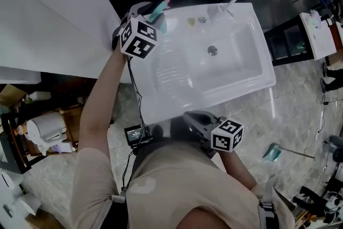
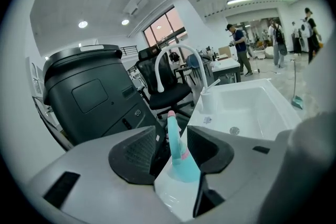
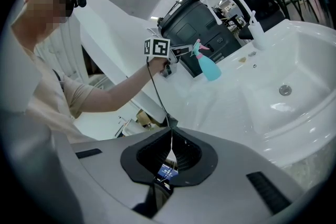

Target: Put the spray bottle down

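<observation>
Our left gripper (image 2: 172,132) has its fingers spread wide. The spray bottle (image 2: 182,164) stands upright between them on the back left corner of the sink (image 1: 161,107), teal body down and nozzle up. Neither finger seems to press it, though the one on the right of the bottle sits very close. We judge the setting-down done, so the step in hand is a clean retreat. We should draw the gripper straight back along its own line with no sideways swing. The bottle is tall and narrow and stands near the rim's edge, so a brushing finger could tip it. Further right, our right gripper (image 3: 170,134) hangs by the sink's front edge, fingers closed on nothing.
</observation>
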Demonstrator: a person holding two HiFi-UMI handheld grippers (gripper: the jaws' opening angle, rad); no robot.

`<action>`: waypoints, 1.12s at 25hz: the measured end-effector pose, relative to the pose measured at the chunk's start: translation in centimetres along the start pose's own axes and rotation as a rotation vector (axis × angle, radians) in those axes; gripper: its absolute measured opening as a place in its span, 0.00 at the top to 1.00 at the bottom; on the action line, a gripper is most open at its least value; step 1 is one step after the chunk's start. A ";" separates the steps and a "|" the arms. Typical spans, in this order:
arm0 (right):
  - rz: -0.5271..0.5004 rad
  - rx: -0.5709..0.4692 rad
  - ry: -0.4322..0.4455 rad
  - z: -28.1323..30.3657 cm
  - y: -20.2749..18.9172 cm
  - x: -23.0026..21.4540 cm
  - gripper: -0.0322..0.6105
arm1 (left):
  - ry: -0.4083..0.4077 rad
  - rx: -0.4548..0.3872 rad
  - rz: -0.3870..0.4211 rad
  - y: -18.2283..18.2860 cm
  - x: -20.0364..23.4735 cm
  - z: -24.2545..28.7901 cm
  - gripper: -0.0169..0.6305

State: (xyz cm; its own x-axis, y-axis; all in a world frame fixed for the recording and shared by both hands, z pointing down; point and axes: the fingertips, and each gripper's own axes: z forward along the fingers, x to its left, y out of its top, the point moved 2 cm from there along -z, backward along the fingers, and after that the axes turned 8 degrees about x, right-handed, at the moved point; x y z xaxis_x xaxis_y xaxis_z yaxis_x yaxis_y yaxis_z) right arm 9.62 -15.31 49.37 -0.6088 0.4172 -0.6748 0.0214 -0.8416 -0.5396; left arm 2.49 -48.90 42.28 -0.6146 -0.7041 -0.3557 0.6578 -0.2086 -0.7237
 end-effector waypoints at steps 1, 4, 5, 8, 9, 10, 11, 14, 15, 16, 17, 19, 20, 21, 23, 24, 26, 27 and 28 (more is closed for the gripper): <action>0.004 -0.001 0.001 -0.1 0.0 0.0 0.92 | 0.005 0.014 -0.008 -0.1 -0.1 -0.1 0.68; 0.012 -0.001 0.007 -0.2 -0.1 0.1 0.92 | 0.012 0.053 -0.012 -0.5 -0.2 -0.1 0.68; 0.010 -0.002 0.009 -0.2 0.0 0.1 0.92 | 0.017 0.072 0.000 -0.7 -0.1 0.0 0.68; 0.002 -0.006 0.004 -0.4 0.6 -0.1 0.92 | 0.039 0.099 0.040 -0.5 0.5 0.5 0.85; 0.000 -0.006 -0.001 -0.4 0.7 -0.3 0.92 | 0.044 0.100 0.046 -0.3 0.6 0.8 0.92; 0.001 -0.006 -0.004 -0.4 0.7 -0.3 0.92 | 0.042 0.102 0.051 -0.3 0.5 1.0 0.92; 0.003 -0.005 -0.006 -0.3 0.6 -0.3 0.92 | 0.036 0.107 0.057 -0.4 0.4 1.1 0.92; 0.011 -0.002 -0.007 -0.1 0.4 -0.3 0.92 | 0.024 0.120 0.084 -0.8 0.2 1.3 0.93; 0.014 -0.002 -0.008 -0.1 0.4 -0.3 0.92 | 0.023 0.120 0.094 -0.9 0.1 1.4 0.93; 0.015 -0.001 -0.010 -0.1 0.4 -0.3 0.92 | 0.024 0.117 0.103 -0.9 0.1 1.4 0.94; 0.016 -0.001 -0.012 -0.1 0.4 -0.4 0.92 | 0.027 0.113 0.114 -0.8 0.1 1.5 0.94; 0.016 -0.003 -0.015 -0.1 0.5 -0.4 0.92 | 0.038 0.107 0.139 -0.6 0.4 1.6 0.95; 0.018 -0.006 -0.017 -0.2 0.5 -0.5 0.92 | 0.045 0.103 0.153 -0.4 0.5 1.6 0.95; 0.019 -0.008 -0.018 -0.2 0.5 -0.5 0.92 | 0.052 0.100 0.164 -0.3 0.5 1.7 0.95; 0.022 -0.007 -0.020 -0.2 0.4 -0.5 0.92 | 0.064 0.094 0.174 -0.1 0.6 1.7 0.95; 0.022 -0.006 -0.019 -0.1 0.3 -0.5 0.92 | 0.068 0.092 0.176 -0.1 0.6 1.7 0.95; 0.024 -0.004 -0.016 0.0 0.2 -0.4 0.92 | 0.075 0.087 0.182 -0.2 0.6 1.5 0.95; 0.025 -0.004 -0.015 0.0 0.2 -0.3 0.92 | 0.079 0.083 0.184 -0.1 0.6 1.4 0.95; 0.024 -0.004 -0.014 0.1 0.2 -0.3 0.92 | 0.081 0.076 0.184 -0.1 0.6 1.3 0.95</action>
State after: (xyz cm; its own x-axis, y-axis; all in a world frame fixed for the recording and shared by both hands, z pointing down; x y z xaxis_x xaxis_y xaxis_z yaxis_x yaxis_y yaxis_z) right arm 9.74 -15.61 49.48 -0.6194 0.3915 -0.6805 0.0398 -0.8500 -0.5253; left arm 2.64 -50.19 42.94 -0.5122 -0.6790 -0.5259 0.7911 -0.1347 -0.5967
